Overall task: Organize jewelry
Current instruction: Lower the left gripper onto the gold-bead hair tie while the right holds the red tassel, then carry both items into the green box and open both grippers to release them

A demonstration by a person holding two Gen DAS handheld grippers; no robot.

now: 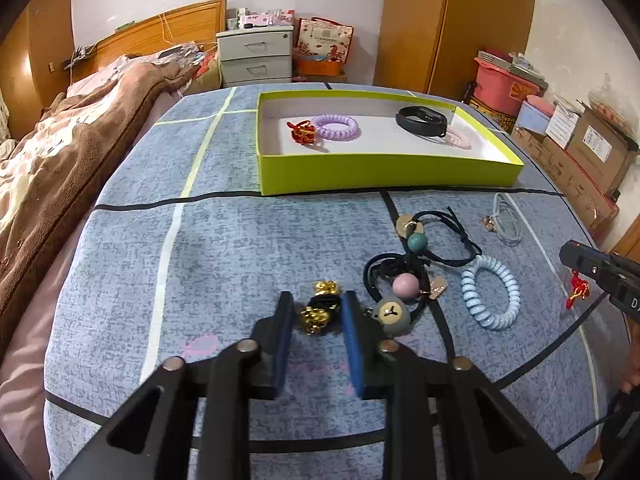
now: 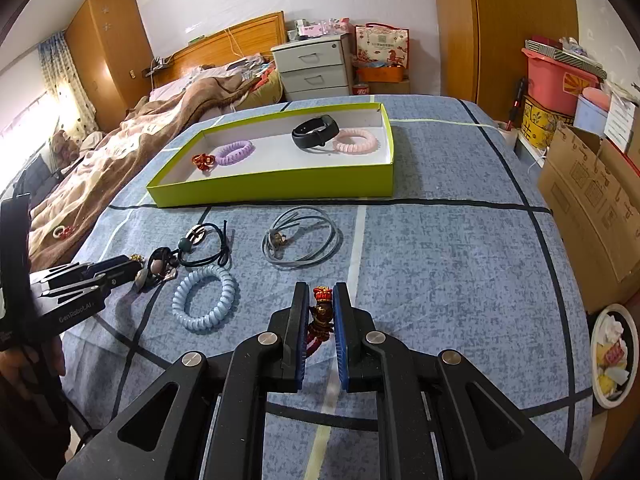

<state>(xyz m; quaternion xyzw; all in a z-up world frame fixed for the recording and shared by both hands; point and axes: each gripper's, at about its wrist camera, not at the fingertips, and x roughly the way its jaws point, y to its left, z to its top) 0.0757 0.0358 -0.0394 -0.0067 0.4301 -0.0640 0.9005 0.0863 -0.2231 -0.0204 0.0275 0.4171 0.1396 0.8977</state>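
Bare blue bedspread (image 2: 440, 248) lying open toward the green box (image 2: 280, 188), grey cord loop (image 2: 300, 240), light-blue coil tie (image 2: 206, 300) and black hair ties (image 1: 400, 272) crowding the nearer patch

Glossy gold metal charm (image 1: 320, 312) on matt woven bedsheet (image 1: 224, 264).

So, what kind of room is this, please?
Most likely a bedroom in a home: a bed with a wooden headboard and brown blanket, a drawer nightstand, and a tall wardrobe.
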